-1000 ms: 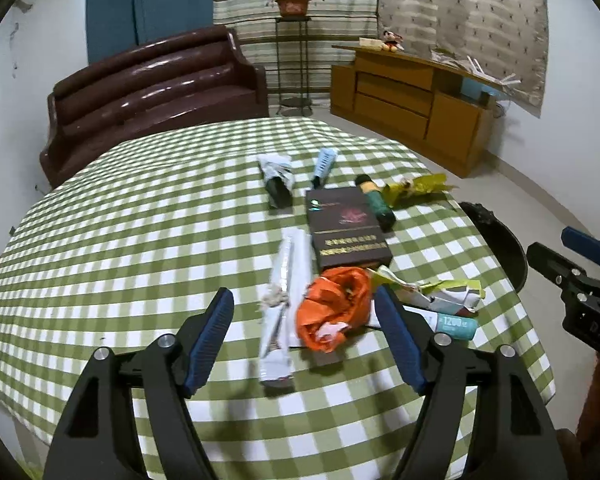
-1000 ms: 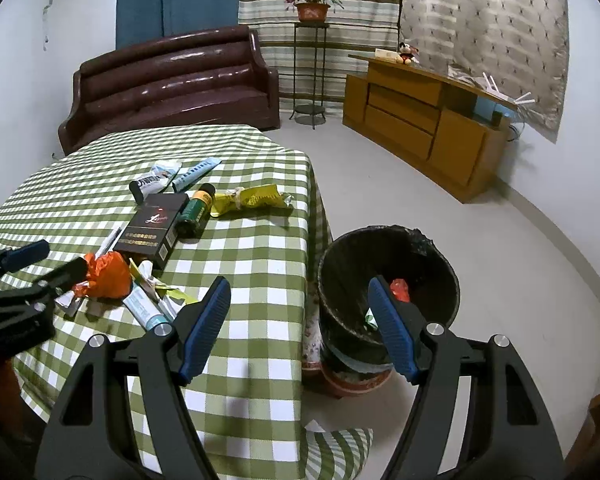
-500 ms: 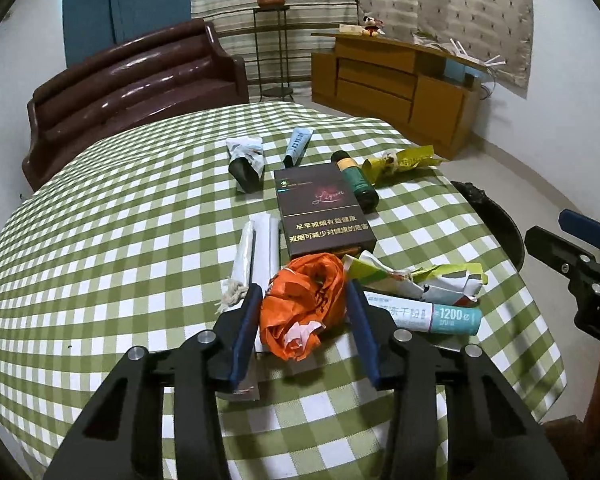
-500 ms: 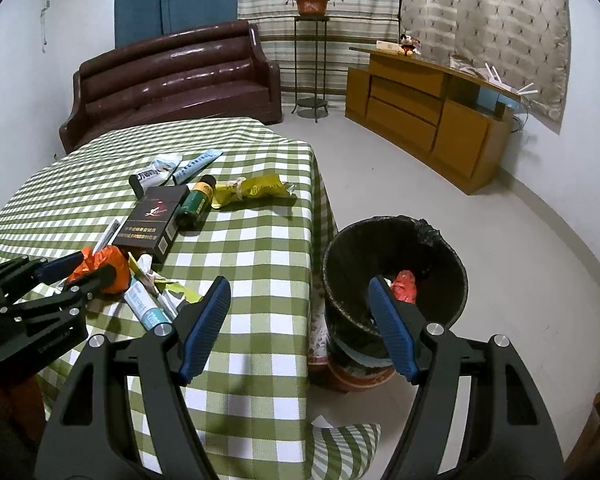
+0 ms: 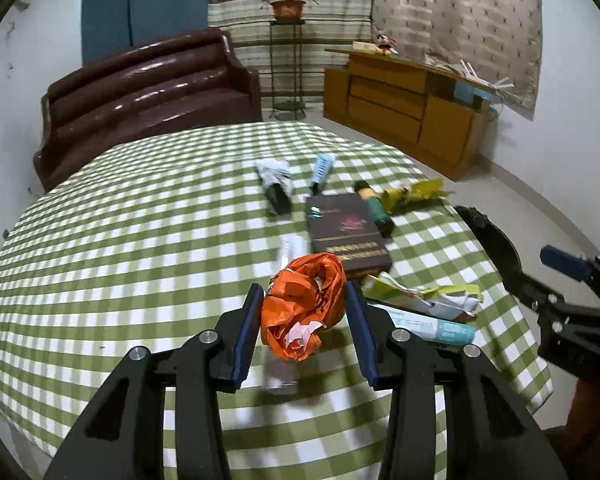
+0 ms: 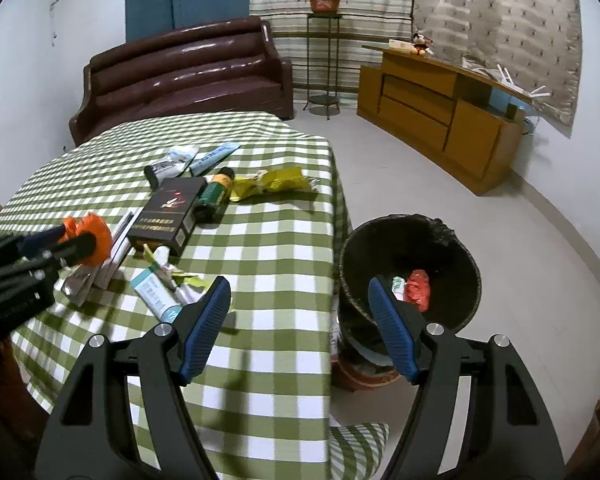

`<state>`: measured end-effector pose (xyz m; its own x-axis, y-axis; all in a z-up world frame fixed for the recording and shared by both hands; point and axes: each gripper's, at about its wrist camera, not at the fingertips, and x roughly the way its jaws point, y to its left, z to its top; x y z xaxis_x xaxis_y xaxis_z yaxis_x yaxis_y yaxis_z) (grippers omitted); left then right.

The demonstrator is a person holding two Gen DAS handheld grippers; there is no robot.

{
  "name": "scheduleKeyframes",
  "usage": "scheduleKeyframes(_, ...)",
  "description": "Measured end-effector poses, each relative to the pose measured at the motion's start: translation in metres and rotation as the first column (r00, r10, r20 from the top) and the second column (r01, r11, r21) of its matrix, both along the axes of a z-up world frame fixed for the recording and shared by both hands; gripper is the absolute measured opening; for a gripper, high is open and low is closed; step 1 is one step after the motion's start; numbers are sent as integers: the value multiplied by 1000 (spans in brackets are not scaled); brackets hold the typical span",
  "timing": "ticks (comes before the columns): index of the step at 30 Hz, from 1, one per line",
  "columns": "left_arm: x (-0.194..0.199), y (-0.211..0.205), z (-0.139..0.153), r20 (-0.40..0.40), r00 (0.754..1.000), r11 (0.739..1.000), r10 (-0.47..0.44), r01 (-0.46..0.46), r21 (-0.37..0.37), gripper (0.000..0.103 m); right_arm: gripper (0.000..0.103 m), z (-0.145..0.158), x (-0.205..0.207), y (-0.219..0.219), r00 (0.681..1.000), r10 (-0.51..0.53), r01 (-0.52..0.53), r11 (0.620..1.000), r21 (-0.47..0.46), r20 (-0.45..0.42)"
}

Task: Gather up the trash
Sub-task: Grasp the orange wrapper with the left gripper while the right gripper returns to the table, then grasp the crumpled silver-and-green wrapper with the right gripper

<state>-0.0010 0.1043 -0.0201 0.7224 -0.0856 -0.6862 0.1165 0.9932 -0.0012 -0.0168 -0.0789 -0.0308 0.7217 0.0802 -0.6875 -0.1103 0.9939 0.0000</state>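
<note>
Orange crumpled bag [image 5: 304, 304]: left wrist view, pinched between both pads of left gripper [image 5: 305, 322], jaws just closed partway onto it, above the checked table [image 5: 140, 240]. Right wrist view: right gripper [image 6: 300, 328] wide apart, empty; black bin [image 6: 412, 272] at 2 o'clock of it.

We see our left gripper [image 5: 305, 320], matte black angled arms, blue ribbed pads, round silver screws at the joints, triangular cut-outs lower down, our right gripper [image 6: 299, 322] of the same black frame, blue grooved pads, silver screw heads
</note>
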Motion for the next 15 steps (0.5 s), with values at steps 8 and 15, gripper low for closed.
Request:
scheduleKeyframes(8,2,27,4,8,997,997,77,-77,15,42,69,-3,6,20,998,60,-60,998,8,-8)
scheduleKeyframes(15,3,44,-3,-10,993,993,116,-115,22,42,68,-13,18,42,992,124,-125,992,-20,-21)
